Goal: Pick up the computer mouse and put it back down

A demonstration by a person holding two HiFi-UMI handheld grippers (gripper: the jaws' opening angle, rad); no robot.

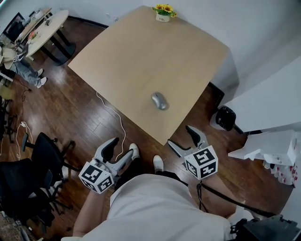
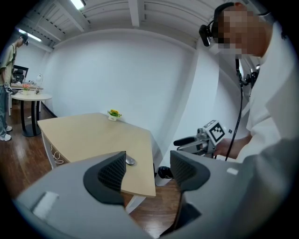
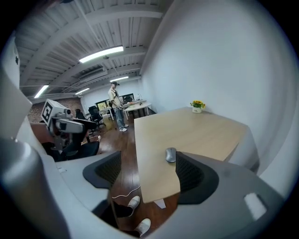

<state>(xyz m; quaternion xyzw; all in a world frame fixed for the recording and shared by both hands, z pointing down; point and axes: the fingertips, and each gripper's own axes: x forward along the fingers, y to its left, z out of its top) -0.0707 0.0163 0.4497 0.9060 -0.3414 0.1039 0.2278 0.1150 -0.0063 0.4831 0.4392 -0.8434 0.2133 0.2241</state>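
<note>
Left gripper (image 2: 148, 170) has its jaws wide apart with nothing between them; through the gap show the table (image 2: 84, 135) corner and the dark wood floor. Right gripper (image 3: 149, 172) is spread just as wide and is also empty, its gap looking down on floor, the table edge and the person's white shoes (image 3: 134, 202).

From the head view, both are held low in front of the person, off the table and over the floor. The left one is beside a white cable (image 1: 120, 123) that trails across the boards. The right one is just off the table's near corner.

The mouse (image 1: 159, 100), grey, lies on the tabletop near that corner, well apart from either gripper and touching nothing else. In the left gripper view it peeks out just beside the left pad; in the right gripper view it sits against the edge of the right pad. In both it is far off, on the wood.

At the table's far edge stands a small pot of yellow flowers (image 1: 163, 13), well apart from the mouse. A black office chair (image 1: 42, 160) stands on the floor to the left, and a round black object (image 1: 226, 117) sits on the floor to the right of the table. A second person (image 3: 114, 105) stands by a round table in the background.
</note>
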